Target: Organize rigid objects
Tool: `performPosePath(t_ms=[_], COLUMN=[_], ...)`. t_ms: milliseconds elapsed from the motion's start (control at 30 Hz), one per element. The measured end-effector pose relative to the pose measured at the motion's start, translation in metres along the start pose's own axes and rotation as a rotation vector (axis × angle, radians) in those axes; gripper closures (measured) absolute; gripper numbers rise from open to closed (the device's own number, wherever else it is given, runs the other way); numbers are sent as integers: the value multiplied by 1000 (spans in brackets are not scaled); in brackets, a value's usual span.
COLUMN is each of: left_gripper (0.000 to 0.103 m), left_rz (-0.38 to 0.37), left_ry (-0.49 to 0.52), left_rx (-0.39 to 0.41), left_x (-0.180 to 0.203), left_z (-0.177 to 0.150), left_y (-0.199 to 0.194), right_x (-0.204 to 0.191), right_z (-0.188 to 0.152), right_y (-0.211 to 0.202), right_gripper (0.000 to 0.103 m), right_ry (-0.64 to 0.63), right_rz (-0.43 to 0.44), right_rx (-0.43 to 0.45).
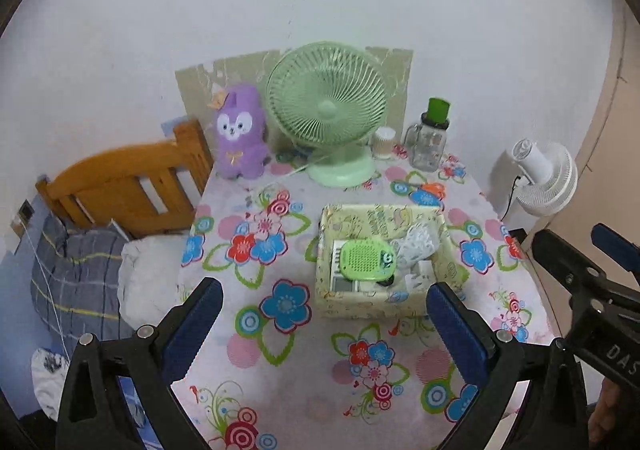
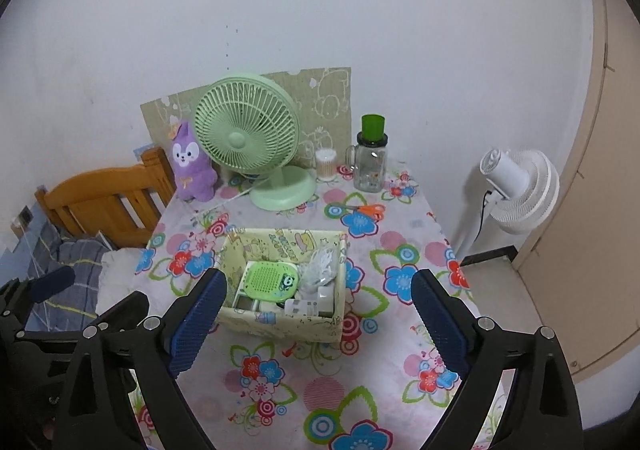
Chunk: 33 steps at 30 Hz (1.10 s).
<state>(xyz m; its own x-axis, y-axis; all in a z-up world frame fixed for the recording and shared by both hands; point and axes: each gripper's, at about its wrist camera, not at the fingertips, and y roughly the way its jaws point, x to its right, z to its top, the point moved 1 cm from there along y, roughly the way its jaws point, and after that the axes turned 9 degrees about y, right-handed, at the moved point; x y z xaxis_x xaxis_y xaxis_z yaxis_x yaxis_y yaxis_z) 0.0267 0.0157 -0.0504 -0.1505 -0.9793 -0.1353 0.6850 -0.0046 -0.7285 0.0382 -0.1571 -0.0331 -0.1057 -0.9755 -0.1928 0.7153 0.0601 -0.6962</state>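
A pale green fan (image 2: 247, 137) and purple plush toy (image 2: 191, 161) stand far on the counter (image 2: 384, 334), whose cloth bears red, blue and pink flowers; the near box (image 2: 280, 320) is pale yellow with cartoon prints.

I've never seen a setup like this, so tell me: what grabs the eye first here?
Probably the mint-green fan standing at the back of the flowered tablecloth, with a purple plush toy at its left. Mid-table sits a pale yellow box holding a green gadget and white bits. Both claws hang open in front.
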Motion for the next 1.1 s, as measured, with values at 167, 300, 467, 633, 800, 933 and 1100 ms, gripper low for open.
performPosePath(t_ms=[167,300,467,633,800,933,1100], left_gripper=[0,0,0,0,0,0,0], left_rz=[-18,-15,-10,-7,11,7,8], left_ry=[-30,-61,-120,-120,-104,-100,-100], left_rx=[25,28,53,49,55,60,65], left_x=[-2,-4,-9,-9,-5,-3,-5], left_z=[4,6,8,10,13,15,17], left_y=[-13,-19,-30,-35,-39,-42,-46], right_x=[4,8,9,12,14,13,10], right_z=[9,13,13,12,15,17,20], right_y=[-14,-22,-26,-27,-30,-32,-35], right_gripper=[7,5,5,5,5,5,5], right_ry=[1,-5,-40,-21,-18,-17,-25], right_rz=[-9,-11,-25,-15,-16,-16,-11], right_rx=[19,34,38,26,28,33,41])
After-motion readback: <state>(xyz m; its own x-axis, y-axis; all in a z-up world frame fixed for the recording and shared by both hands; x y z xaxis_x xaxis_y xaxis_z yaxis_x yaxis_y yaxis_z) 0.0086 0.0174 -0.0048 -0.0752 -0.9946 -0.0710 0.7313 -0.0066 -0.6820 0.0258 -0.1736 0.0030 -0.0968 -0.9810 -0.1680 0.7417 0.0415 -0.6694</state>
